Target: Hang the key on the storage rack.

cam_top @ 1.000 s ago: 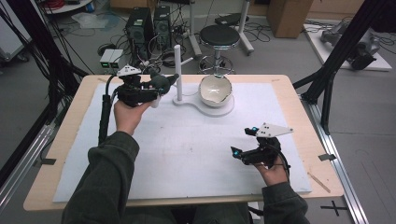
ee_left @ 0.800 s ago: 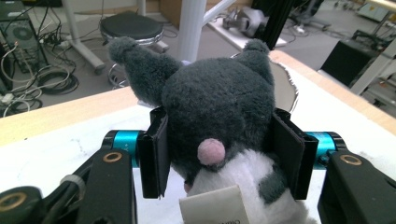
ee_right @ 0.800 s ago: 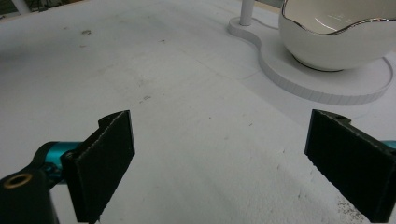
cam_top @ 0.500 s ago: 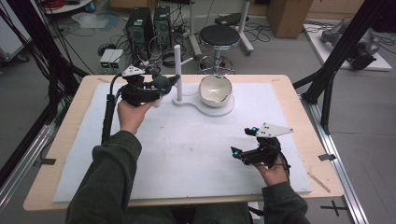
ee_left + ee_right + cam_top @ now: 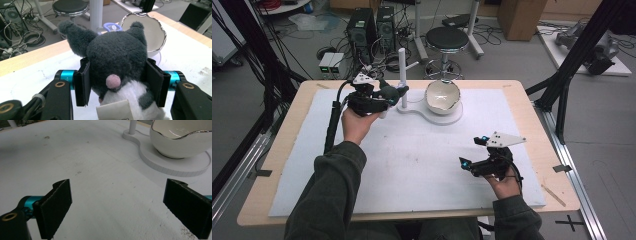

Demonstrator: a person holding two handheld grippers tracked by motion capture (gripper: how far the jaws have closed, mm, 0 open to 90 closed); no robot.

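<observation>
Holding the grey plush toy (image 5: pixel 117 65) clenched between the two pads of my left hand-held gripper (image 5: pixel 379 98), I had it raised above the white mat at the far side of the worktop (image 5: pixel 287 150), just beside the white post (image 5: pixel 402 75) and near the white bowl (image 5: pixel 442 96) on the stand (image 5: pixel 451 119). In the left gripper view the pads pressed the toy's head from both sides, its ear and a lilac loop (image 5: pixel 112 26) pointing toward the post. I judged the step to be carrying the toy to the stand, whether to bowl or post I could not tell. Doing it well meant keeping the squeeze steady, since plush slips, and steering clear of the bowl's rim. My right hand-held gripper (image 5: pixel 473 159) rested near the front edge, released and holding nothing.
</observation>
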